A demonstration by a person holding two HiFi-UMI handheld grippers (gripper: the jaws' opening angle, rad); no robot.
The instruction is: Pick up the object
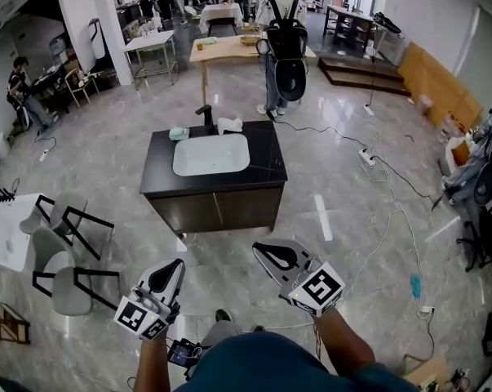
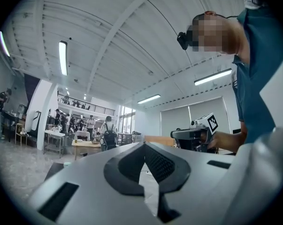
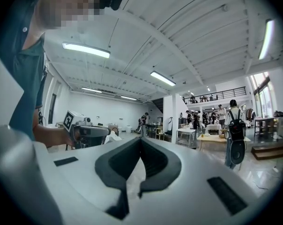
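- The counter (image 1: 272, 167) stands well ahead across the floor (image 1: 221, 256). A power strip (image 1: 366, 158) lying to its right could catch a foot on the walk in.
- Both arms are bent low by the body. The left tongs (image 1: 167, 274) and right tongs (image 1: 275, 256) are pressed together on nothing, so reaching in like this would only shove the object.
- The likely object, a small green item (image 1: 179, 134), sits by the sink (image 1: 210, 154); which thing is meant stays uncertain.

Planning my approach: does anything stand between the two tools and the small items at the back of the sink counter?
Nothing visible blocks it. Bare floor runs from the left tool and right tool to the cabinet; the white item sits behind the basin, beside the faucet.
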